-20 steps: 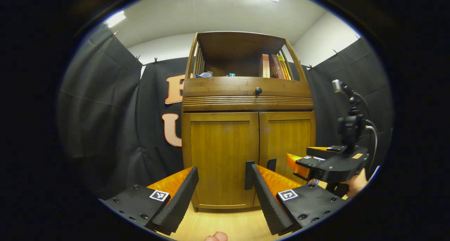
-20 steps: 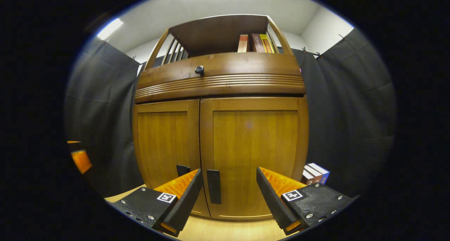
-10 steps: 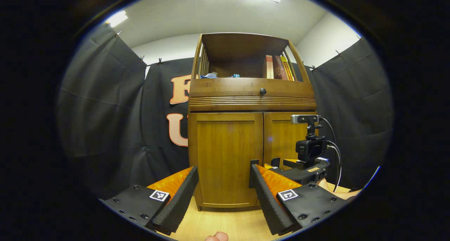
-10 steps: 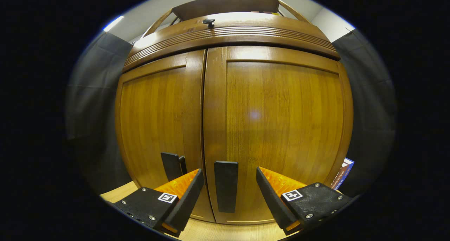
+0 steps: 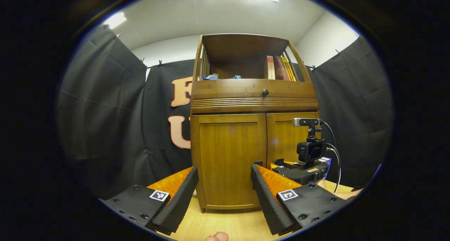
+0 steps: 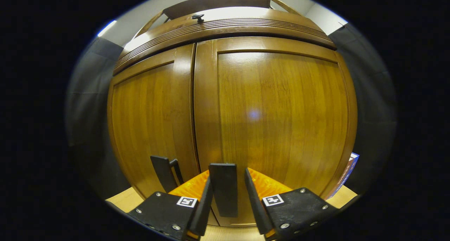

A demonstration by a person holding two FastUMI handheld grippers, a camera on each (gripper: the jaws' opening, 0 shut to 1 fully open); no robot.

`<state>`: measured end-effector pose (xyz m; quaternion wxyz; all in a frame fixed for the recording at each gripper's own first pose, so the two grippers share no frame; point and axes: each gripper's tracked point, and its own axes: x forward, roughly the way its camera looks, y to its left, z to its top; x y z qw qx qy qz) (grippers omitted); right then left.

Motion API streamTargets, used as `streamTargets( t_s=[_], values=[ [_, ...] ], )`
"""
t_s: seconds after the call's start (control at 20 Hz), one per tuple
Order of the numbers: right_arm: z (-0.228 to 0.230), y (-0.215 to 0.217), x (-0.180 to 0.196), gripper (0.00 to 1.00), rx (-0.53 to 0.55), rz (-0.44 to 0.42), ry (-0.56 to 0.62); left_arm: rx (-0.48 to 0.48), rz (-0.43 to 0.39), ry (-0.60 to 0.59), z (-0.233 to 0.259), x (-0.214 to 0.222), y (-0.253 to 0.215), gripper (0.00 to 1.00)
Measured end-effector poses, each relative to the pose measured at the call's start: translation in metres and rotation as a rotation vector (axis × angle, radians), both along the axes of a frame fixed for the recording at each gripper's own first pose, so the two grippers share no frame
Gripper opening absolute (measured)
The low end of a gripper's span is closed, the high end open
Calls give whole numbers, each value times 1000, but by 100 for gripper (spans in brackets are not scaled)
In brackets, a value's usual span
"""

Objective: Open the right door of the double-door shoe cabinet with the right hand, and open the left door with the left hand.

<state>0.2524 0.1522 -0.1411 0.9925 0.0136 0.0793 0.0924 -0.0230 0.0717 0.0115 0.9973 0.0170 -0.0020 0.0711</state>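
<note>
The wooden shoe cabinet (image 5: pixel 255 93) stands in front of me, with its left door (image 5: pixel 228 156) and right door (image 6: pixel 281 121) both shut. In the right gripper view, the right door's black handle (image 6: pixel 223 188) sits between the fingers of my right gripper (image 6: pixel 227 176). The left finger touches it and a thin gap shows at the right finger. The left door's handle (image 6: pixel 163 172) is just to its left. My left gripper (image 5: pixel 225 195) hangs open, well back from the left door. The left gripper view shows the right gripper (image 5: pixel 281 166) low against the right door.
A drawer front with a dark knob (image 5: pixel 265 92) runs above the doors. Books (image 5: pixel 277 68) stand on the open shelf on top. More books (image 6: pixel 348 170) stand on the floor to the right of the cabinet. Black cloth walls close in on both sides over a pale wood floor (image 5: pixel 228 227).
The right gripper's fingers have narrowed around the right door's handle, and the gripper sits slightly closer to the door. The left gripper has barely moved.
</note>
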Motion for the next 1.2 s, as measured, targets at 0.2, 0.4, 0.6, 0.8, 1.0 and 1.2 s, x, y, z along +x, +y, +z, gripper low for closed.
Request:
streamTargets(
  t_s=[0.2,0.4,0.6,0.8,1.0,1.2],
  values=[
    [-2,-1,-1,34,10,15,14,-5,4,-4,3,-4,-1,93],
    [2,-5,-21,21,14,45,-3,-2,0,-8,4,-10,-3,93],
    [6,-17,-61,31,19,69,-9,-9,4,-5,5,-15,-5,99],
    [15,-37,-100,30,1,95,-11,-12,1,-4,6,-15,-8,95],
    [18,-56,-122,30,9,89,9,-20,-6,-6,8,-14,-15,93],
    [18,-78,-145,29,10,75,12,-25,-23,2,4,-11,-24,95]
  ],
)
